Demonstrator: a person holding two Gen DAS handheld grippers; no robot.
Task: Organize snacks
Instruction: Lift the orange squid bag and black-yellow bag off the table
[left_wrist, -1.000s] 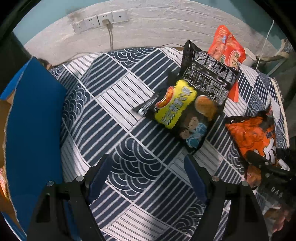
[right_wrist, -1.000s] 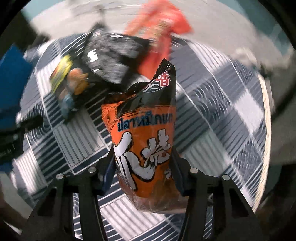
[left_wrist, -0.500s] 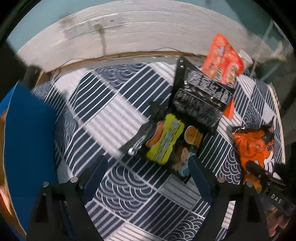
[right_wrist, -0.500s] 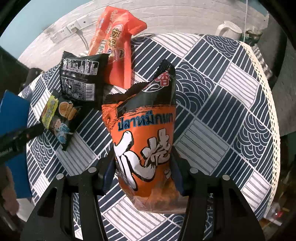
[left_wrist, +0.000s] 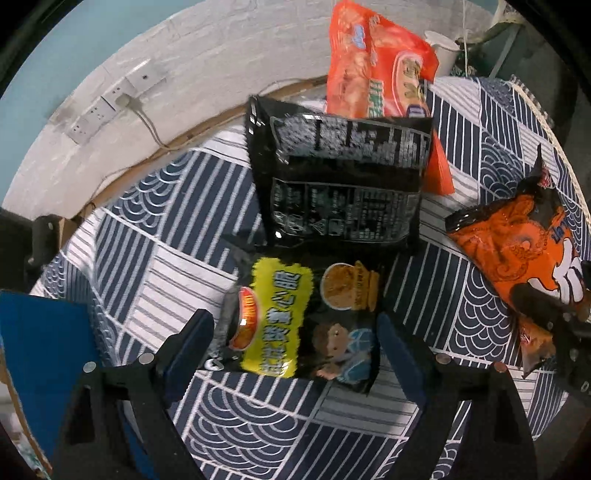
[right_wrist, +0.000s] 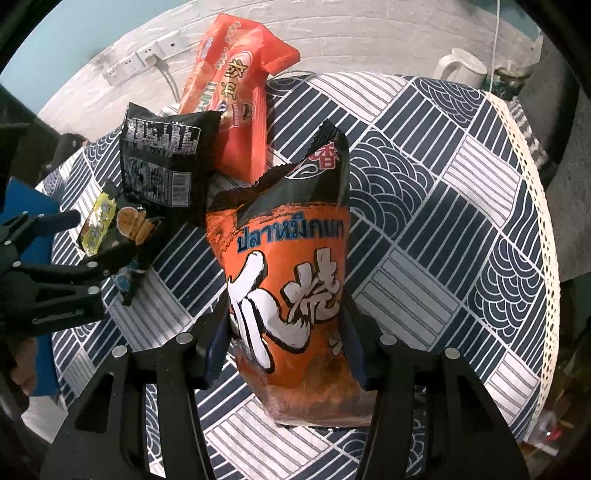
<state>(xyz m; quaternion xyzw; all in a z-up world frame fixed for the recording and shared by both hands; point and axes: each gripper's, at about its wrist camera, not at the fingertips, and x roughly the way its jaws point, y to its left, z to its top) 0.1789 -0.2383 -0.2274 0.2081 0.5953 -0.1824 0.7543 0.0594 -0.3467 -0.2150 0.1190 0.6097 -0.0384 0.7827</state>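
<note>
The left gripper (left_wrist: 295, 332) has its fingers spread wide on either side of the yellow-and-black snack bag (left_wrist: 299, 321), which lies flat on the desk (left_wrist: 155, 229) between them, its far edge beside the black packet (left_wrist: 343, 177). To pick it well, lower until both pads bracket the bag's sides, then close gently (crinkly film slips and crushes easily), without catching the black packet just beyond the fingertips. The right gripper (right_wrist: 288, 332) is clamped on the orange squid-snack bag (right_wrist: 291, 266), held upright between its fingers.
</note>
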